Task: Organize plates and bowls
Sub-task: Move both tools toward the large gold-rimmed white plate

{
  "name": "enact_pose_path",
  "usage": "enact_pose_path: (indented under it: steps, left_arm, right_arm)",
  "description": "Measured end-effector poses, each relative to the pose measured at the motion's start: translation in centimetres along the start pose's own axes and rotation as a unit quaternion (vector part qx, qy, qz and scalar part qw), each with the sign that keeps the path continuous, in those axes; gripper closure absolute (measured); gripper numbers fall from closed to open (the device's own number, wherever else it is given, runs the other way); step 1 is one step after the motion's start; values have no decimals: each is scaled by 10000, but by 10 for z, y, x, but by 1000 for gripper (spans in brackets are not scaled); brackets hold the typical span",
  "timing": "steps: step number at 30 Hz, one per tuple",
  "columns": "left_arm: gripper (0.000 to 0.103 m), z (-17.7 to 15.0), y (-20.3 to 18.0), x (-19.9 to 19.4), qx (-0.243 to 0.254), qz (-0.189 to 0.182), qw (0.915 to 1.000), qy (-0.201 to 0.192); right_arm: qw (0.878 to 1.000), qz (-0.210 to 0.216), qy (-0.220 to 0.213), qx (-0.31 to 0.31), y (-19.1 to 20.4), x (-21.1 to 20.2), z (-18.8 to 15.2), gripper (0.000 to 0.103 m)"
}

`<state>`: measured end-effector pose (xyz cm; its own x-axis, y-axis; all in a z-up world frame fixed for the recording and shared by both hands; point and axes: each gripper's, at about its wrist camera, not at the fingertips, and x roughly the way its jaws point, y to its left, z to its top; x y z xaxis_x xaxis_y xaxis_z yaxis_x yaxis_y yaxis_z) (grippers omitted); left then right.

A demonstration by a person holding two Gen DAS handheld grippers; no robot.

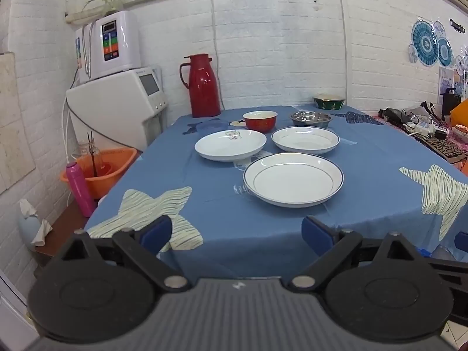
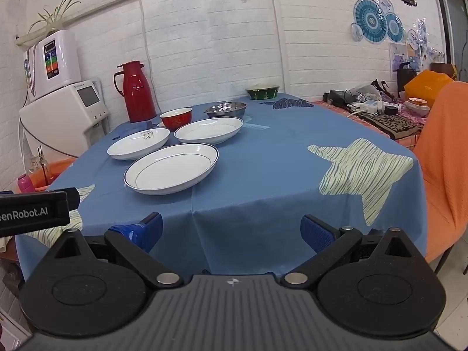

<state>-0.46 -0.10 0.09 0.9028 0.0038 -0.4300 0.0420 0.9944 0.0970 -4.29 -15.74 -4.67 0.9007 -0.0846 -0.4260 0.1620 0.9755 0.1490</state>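
- Left gripper [image 1: 237, 235]: jaws spread wide, empty, held short of the table's [image 1: 263, 248] near edge.
- Right gripper [image 2: 231, 232]: likewise spread and empty, at the same edge.
- Three white plates sit apart mid-table: near plate [image 1: 293, 179], left plate [image 1: 230, 145], far plate [image 1: 305, 139].
- Behind them: red bowl [image 1: 260, 120], steel bowl [image 1: 311, 118], green bowl [image 1: 328, 101] at the far edge.
- Judgement: nothing is stacked yet. Start with the near plate; pinch its rim squarely, lift level, and lower it centred onto another plate to avoid chipping.
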Motion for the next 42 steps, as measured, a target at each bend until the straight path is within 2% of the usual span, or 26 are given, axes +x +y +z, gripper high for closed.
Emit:
enact_pose_path:
  steps: [13,42]
  left_arm:
    - [9,0,0,-3,-1,-56,10000,-72]
    - [9,-3,3,4,-77,-97,9998,161]
  right_arm:
    - [10000,32,42,20,1,1,-1,14]
    - [10000,34,90,-23,3,3,-4,14]
